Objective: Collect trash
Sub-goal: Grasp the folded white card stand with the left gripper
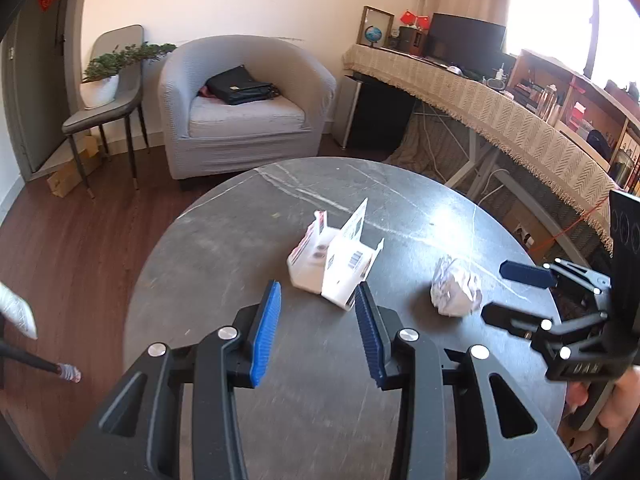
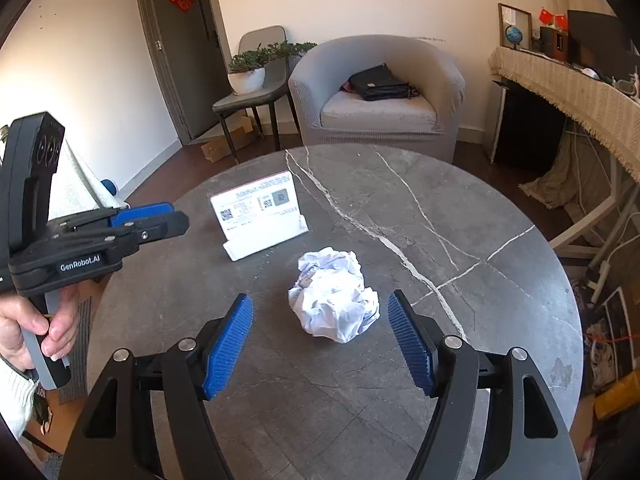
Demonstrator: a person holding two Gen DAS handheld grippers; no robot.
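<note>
L gripper (image 1: 316,332) jaws apart, empty, just short of white card stand (image 1: 336,264) mid-table | R gripper (image 2: 320,340) jaws wide apart, empty, crumpled paper ball (image 2: 334,294) just ahead, not touching | ball near table centre, card stand toward far-left edge of round grey marble table (image 2: 440,208) | gray armchair (image 2: 376,92) w/ black bag (image 2: 380,82) beyond far edge

Paper ball (image 2: 334,294) lies on table (image 2: 460,380), before card stand (image 2: 260,216).
</note>
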